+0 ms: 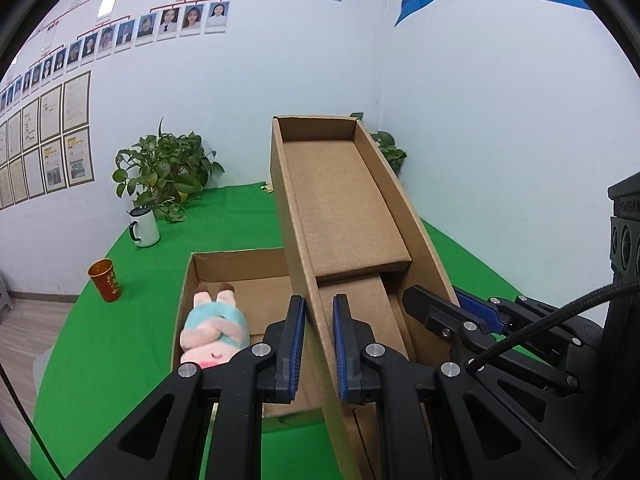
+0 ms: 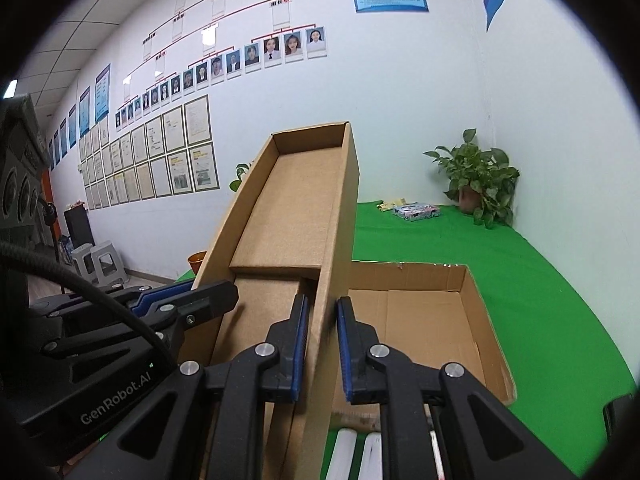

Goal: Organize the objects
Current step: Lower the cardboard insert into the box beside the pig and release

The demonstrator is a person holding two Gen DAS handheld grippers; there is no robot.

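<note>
Above: cardboard lid (image 1: 344,200) tilted over open cardboard box (image 1: 240,268) on green tabletop (image 1: 120,320). Left gripper (image 1: 320,344) clamped on lid's left side wall; right gripper (image 2: 322,348) clamped on right side wall. Pink-and-teal plush toy (image 1: 214,330) lying inside box, left end. White mug (image 1: 144,226), brown cup (image 1: 105,280), potted plant (image 1: 164,168) well behind.

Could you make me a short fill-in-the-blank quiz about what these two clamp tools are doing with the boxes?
1. Both grippers, left and right, clamp the walls of a tilted cardboard ____.
2. The plush toy lies inside the open ____.
3. The tablecloth is ____.
4. The white mug stands near a potted ____.

Missing words: lid; box; green; plant
</note>
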